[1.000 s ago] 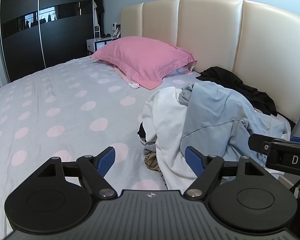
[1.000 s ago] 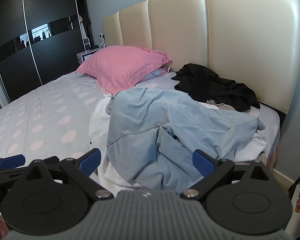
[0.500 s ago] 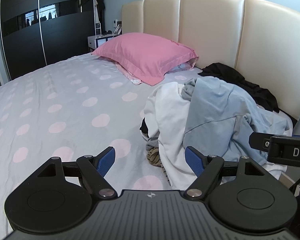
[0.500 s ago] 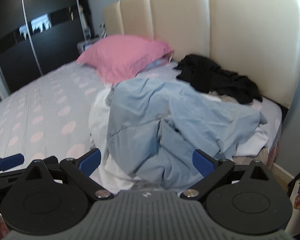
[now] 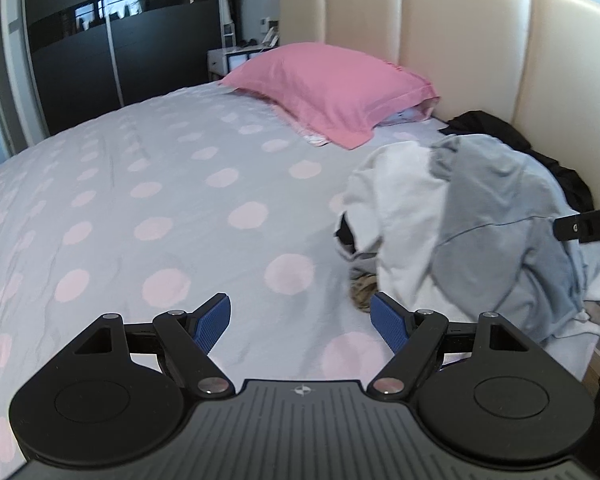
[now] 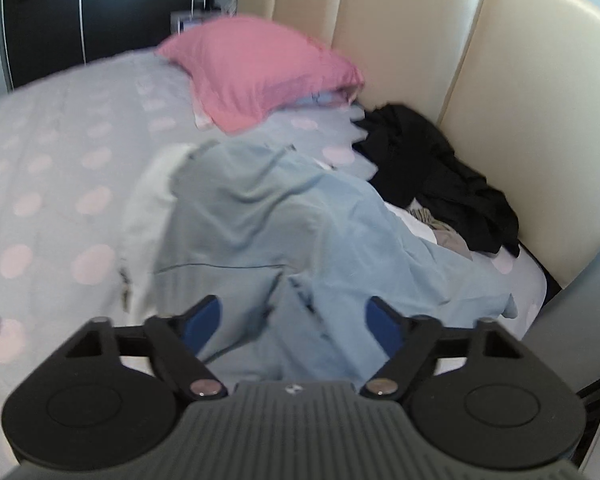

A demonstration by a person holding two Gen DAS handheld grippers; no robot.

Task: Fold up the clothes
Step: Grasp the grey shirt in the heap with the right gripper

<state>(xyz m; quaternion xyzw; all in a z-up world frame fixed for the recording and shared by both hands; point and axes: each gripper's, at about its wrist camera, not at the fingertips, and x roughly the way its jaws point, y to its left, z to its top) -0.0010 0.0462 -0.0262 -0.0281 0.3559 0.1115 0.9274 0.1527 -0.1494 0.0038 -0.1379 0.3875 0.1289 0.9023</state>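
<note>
Bedspread: grey with pink dots, bare across the whole left and near part of the bed; room enough there for laying a garment flat.
Left gripper: hovering over bare bedspread at the near edge, jaws spread wide, nothing between the blue pads; clothes pile off to its right, not touched.
Pink pillow: far side, against the cream headboard, clear of the pile.
White garment: left flank of the pile, draped down to the bedspread, partly under the blue one.
Light blue garment: top of the pile, crumpled, a seam line running across it; near folds lying just beyond the right claw.
Right gripper: aimed down at the blue garment, jaws just narrowed from full spread yet apart, blue cloth seen in the gap, pads not pressing on it as far as the blurred view tells.
Black garment: far right, bunched against the headboard, behind the blue one.
Step in hand: judged the very start, reaching for the first piece; nothing folded yet.
Next move: likely a pinch on a near edge or fold of the blue garment, then a lift and carry left onto the bare bedspread, with the left claw taking a second edge for spreading.
Caution: loose layers, so a deep bite risks dragging the white garment along.
</note>
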